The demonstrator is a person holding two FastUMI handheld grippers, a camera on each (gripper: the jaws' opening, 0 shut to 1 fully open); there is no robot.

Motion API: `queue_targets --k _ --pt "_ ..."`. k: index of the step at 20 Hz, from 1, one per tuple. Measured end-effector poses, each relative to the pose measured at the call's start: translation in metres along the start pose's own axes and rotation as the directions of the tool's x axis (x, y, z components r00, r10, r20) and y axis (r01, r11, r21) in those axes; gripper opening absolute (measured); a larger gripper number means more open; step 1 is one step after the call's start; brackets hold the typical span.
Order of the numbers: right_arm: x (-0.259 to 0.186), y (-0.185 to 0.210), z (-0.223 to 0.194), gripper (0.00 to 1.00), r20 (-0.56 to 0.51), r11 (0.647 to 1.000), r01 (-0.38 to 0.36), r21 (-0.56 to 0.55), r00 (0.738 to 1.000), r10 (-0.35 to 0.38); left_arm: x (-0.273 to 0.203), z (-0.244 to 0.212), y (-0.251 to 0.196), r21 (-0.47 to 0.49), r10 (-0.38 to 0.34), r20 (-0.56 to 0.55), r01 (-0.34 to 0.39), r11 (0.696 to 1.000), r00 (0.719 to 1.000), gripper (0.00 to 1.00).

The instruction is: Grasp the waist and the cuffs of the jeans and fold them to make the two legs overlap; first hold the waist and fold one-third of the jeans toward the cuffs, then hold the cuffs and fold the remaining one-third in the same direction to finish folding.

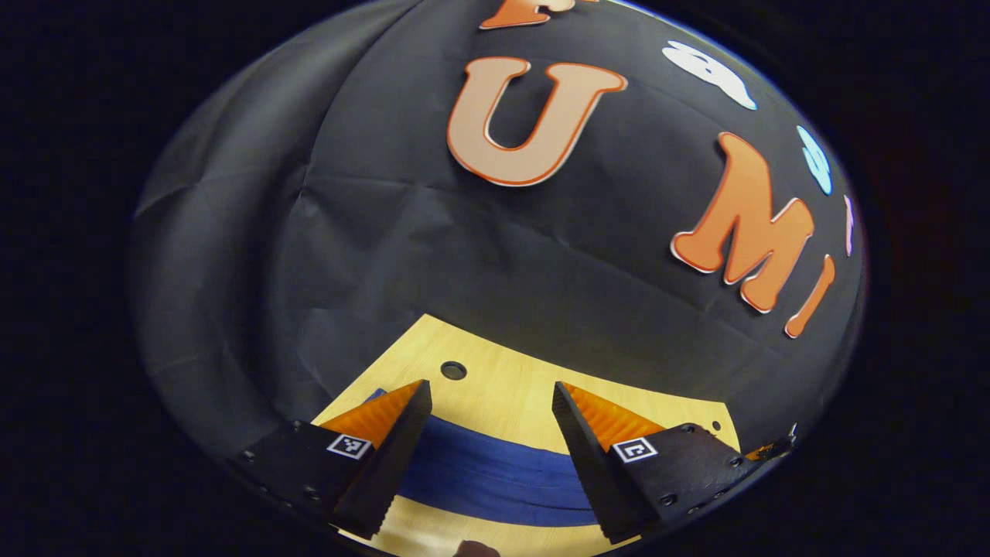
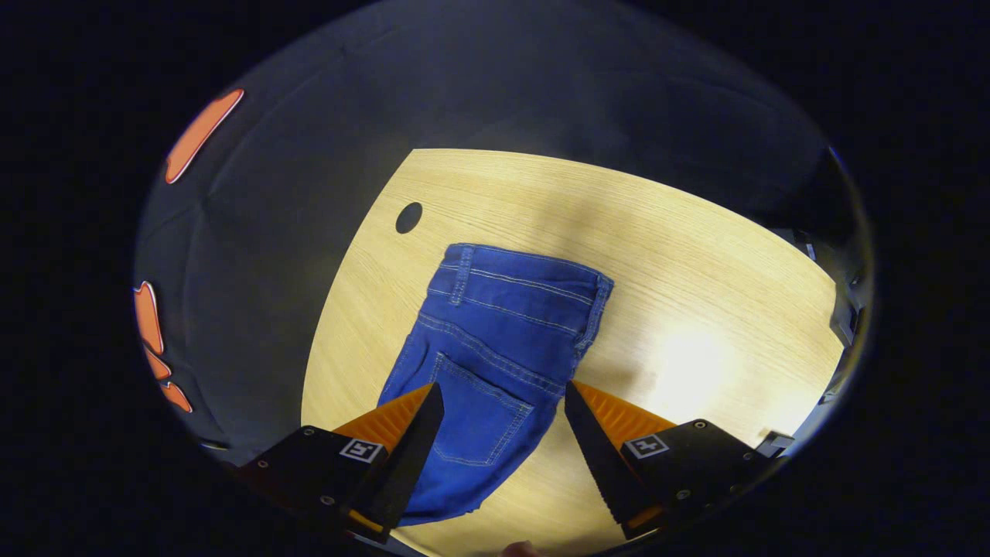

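The jeans (image 2: 495, 348) lie flat on the worktop (image 2: 696, 255), legs seemingly overlapped already, waistband farthest from the right gripper (image 2: 503, 422). Both it and the left gripper (image 1: 491, 422) hover with fingers spread wide, holding nothing. The waist fold appears next, requiring both grippers to reach and pinch the waistband.

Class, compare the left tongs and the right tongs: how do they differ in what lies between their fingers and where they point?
The left tongs point toward the black cloth wall, over a folded edge of the blue denim jeans; the right tongs look down on the jeans' waistband and back pocket. The left see little of the light wooden table; the right see most of it. Both are open, holding nothing.
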State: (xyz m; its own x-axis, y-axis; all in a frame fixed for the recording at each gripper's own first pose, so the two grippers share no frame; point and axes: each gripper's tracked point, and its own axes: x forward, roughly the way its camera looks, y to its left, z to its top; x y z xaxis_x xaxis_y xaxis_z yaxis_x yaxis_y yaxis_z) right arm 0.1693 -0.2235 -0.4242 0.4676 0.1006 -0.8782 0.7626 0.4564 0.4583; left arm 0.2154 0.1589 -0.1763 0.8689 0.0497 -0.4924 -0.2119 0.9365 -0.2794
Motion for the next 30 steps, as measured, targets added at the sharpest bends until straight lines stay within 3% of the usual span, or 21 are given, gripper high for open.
queue_targets --k 6,13,17,21,25,30 --pt "0.025 -0.025 0.020 0.98 0.015 0.999 0.033 0.030 0.999 -0.034 -0.046 -0.015 -0.061 0.066 -0.069 0.008 0.068 0.995 0.998 0.97" --pt "0.048 -0.030 0.045 0.95 0.035 0.996 -0.001 0.094 0.999 -0.002 -0.083 -0.028 -0.091 0.109 -0.062 0.011 0.060 0.992 0.998 0.97" --pt "0.049 -0.038 0.045 0.56 0.046 1.000 -0.025 0.016 0.999 0.024 -0.092 -0.036 -0.090 0.094 -0.046 0.006 0.046 0.995 0.999 0.97" --pt "0.047 -0.026 0.040 0.19 0.058 0.994 -0.096 0.053 0.994 0.093 -0.092 -0.048 -0.084 0.061 -0.033 -0.023 0.034 0.998 0.999 0.97" --pt "0.014 -0.008 0.044 0.19 0.122 0.983 -0.184 -0.020 0.975 0.185 -0.086 -0.052 -0.077 0.045 -0.031 -0.033 0.032 0.998 0.999 0.97" --pt "-0.023 0.028 0.030 0.19 0.179 0.960 -0.227 -0.162 0.950 0.255 -0.076 -0.056 -0.071 0.033 -0.051 -0.045 0.052 0.998 0.998 0.97"
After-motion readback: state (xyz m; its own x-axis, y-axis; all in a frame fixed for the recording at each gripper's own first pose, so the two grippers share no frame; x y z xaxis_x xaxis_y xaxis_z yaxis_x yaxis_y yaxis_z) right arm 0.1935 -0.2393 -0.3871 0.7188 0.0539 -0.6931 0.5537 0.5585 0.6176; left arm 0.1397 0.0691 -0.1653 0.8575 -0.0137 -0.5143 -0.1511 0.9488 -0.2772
